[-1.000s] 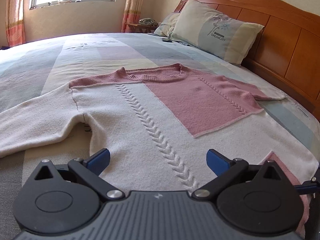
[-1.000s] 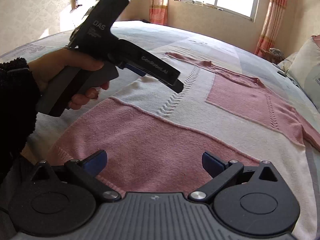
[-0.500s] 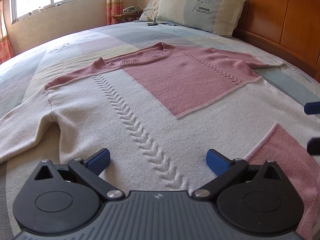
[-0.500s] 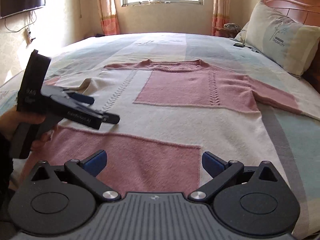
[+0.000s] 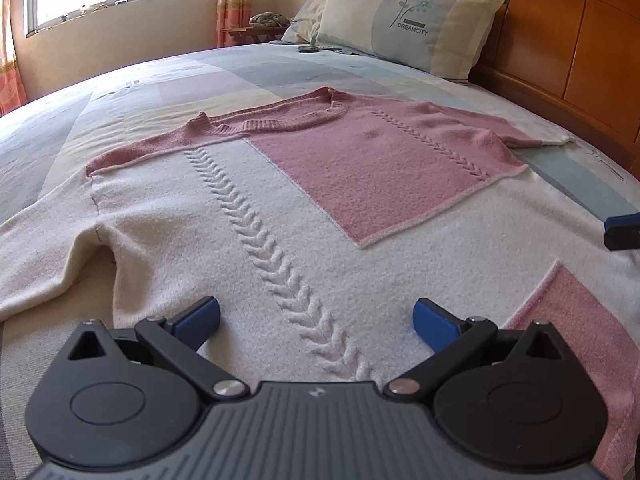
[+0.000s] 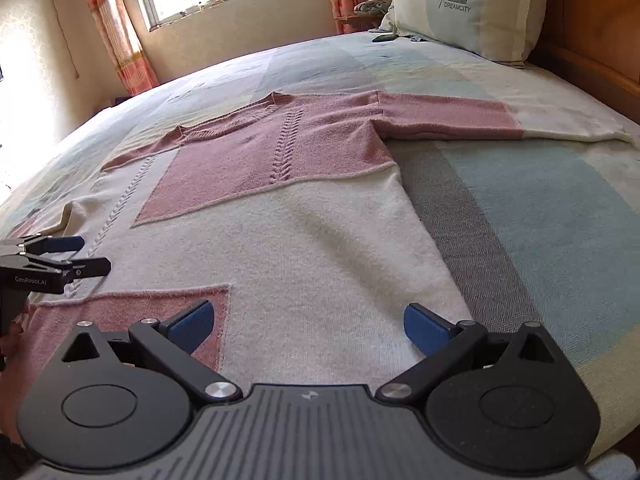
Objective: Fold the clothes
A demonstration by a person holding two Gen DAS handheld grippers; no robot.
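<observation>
Tongs, two pairs: left tongs (image 5: 316, 318) and right tongs (image 6: 309, 322), jaws spread wide with nothing between them, both poised low over the near hem. Bed (image 6: 540, 216), patchwork cover, edges cut off; pink-and-cream sweater (image 5: 280, 208) lying flat, front up, its left cuff out of frame; pillow (image 5: 408, 20) against the headboard (image 5: 580, 48); small dark item (image 5: 309, 49) beside it, too small to identify.

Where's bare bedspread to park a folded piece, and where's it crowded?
Free: the bedspread right of the sweater body, below its outstretched sleeve; also the strip between its collar and the window wall. Crowded: the headboard end, with the pillow and a small dark object.
</observation>
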